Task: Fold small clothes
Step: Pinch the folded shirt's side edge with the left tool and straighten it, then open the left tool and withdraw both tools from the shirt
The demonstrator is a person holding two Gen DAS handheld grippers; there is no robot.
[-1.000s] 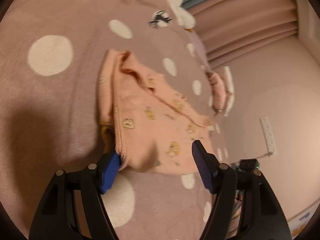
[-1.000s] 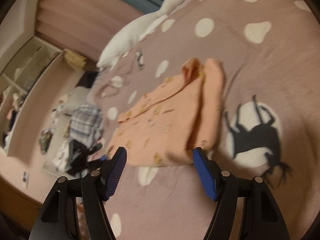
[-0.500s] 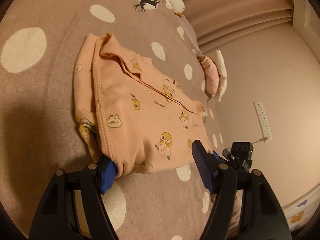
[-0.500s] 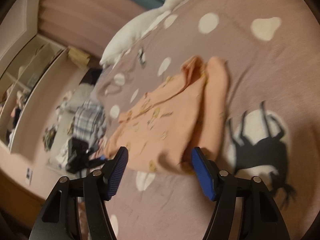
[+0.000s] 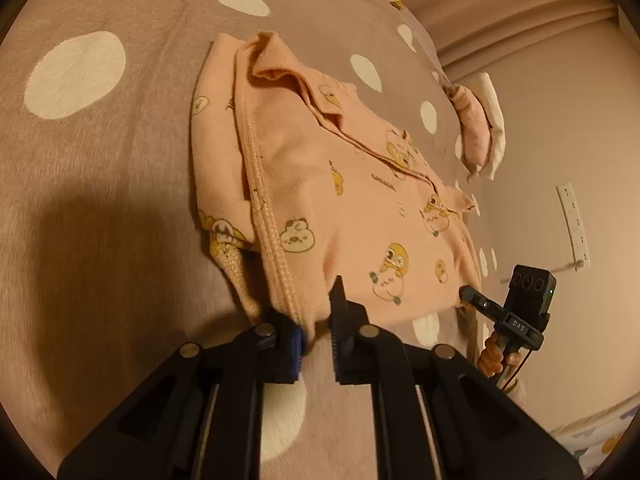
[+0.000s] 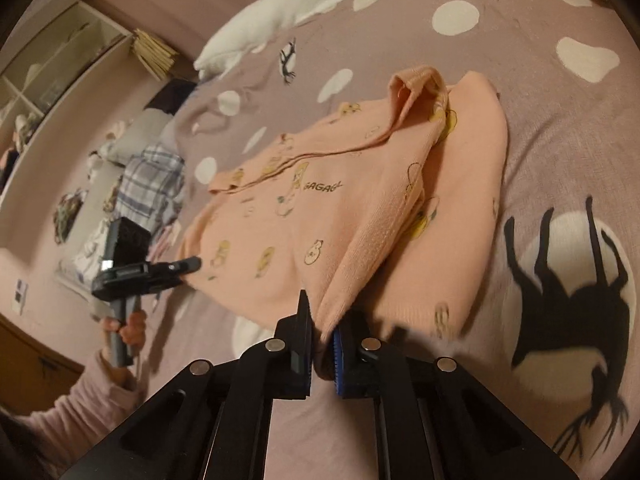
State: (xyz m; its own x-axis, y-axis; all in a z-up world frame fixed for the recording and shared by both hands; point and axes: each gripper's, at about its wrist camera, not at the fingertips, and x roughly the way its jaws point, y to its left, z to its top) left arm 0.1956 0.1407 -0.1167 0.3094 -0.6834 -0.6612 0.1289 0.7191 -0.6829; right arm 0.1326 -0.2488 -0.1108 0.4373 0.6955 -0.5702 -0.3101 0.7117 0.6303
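Peach baby top, sides already folded in, both near corners pinched.

I have the left gripper [image 5: 316, 330] clamped on one near corner of the garment [image 5: 332, 200] and the right gripper [image 6: 320, 340] clamped on the other, with the top lying flat on the spotted bedspread [image 5: 100, 160]. I judge the lengthwise fold away from me is what remains.

place: home bedroom | I work on a bed with a mauve dotted bedspread [image 5: 120, 208] | curtains [image 5: 500, 4] behind | white goose plush [image 6: 280, 12] | wall shelves [image 6: 60, 68] | plaid clothes [image 6: 152, 184] piled
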